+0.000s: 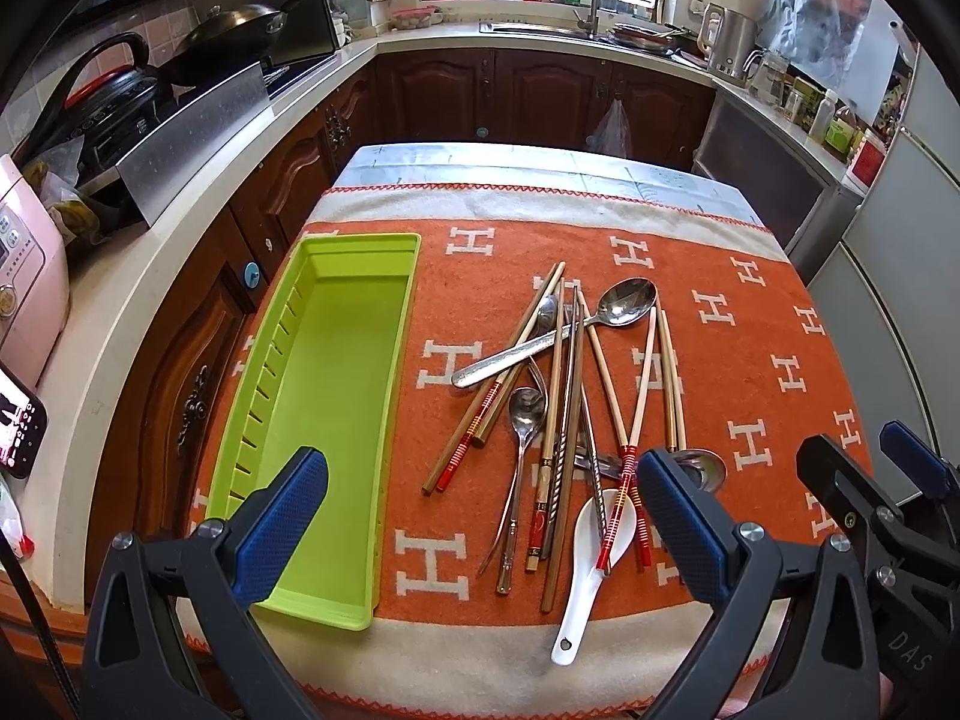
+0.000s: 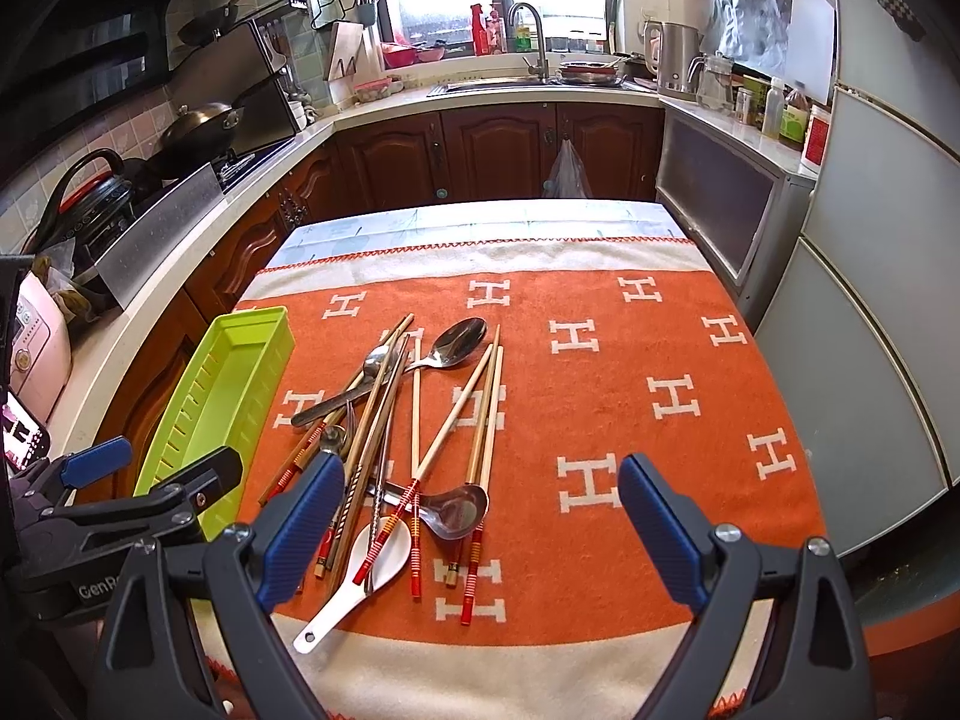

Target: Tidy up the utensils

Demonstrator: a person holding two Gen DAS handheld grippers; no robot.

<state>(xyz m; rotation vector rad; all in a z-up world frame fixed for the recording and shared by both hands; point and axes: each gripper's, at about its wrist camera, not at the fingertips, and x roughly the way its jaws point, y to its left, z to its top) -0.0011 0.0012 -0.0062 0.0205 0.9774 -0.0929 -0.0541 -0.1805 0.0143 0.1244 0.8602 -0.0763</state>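
Orange cloth (image 1: 750,324) is covering the table; the green tray (image 1: 336,396) is lying empty at left, the utensil pile (image 1: 570,396) sitting right of it. Left gripper (image 1: 480,528) and right gripper (image 2: 480,522) are hovering near, fingers apart.

Your left gripper (image 1: 480,516) hangs with its jaws spread wide above the near table edge, nothing between them. To its left the green tray (image 1: 336,372) lies with its whole trough bare, so you can come in from above. Right of the tray, the heap of utensils (image 1: 570,396) crosses and overlaps, chopsticks lying over spoons, leaving little room between pieces. Your right gripper (image 2: 480,528) is also spread wide, and the orange cloth (image 2: 660,360) to the heap's right is bare.
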